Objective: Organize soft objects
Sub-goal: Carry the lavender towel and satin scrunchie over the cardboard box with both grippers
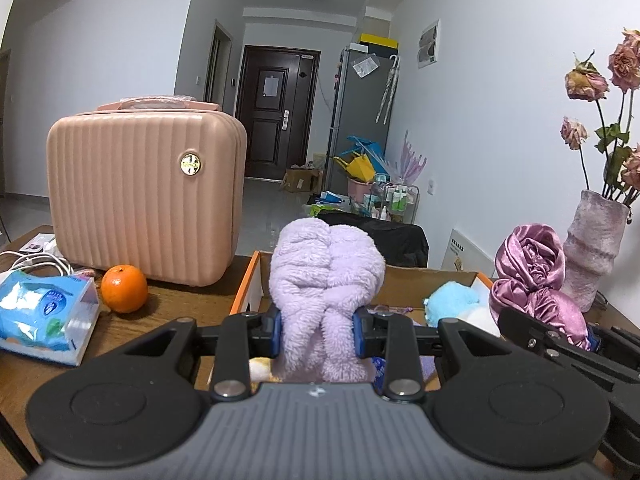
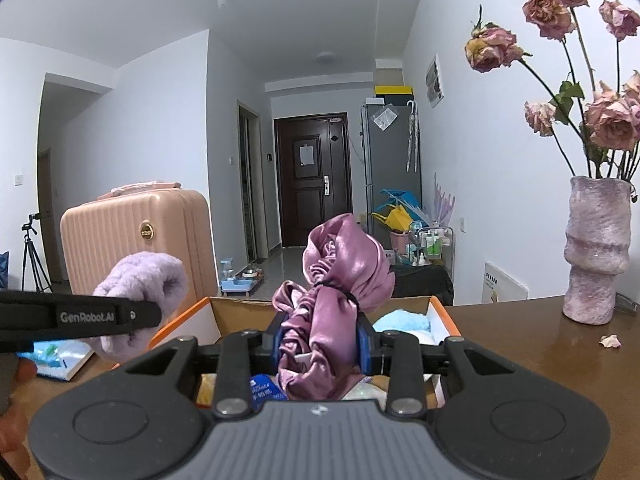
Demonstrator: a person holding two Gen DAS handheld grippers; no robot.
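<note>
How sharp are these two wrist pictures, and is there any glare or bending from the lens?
Left wrist view: sharp, evenly lit; fisheye bows the walls, and the ribbed pink hard-shell suitcase bulges. Right wrist view: sharp too, dark corners; soft sheen on the shiny purple satin cloth and a faint reflection on the brown wooden tabletop.

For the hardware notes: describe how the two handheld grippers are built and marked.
Both grippers, left gripper and right gripper, share a ribbed grey body, black scissor-style linkage arms with silver rivets and round black discs, and blue finger pads. White "GenRobot.AI" lettering runs along the left one's black side.
</note>
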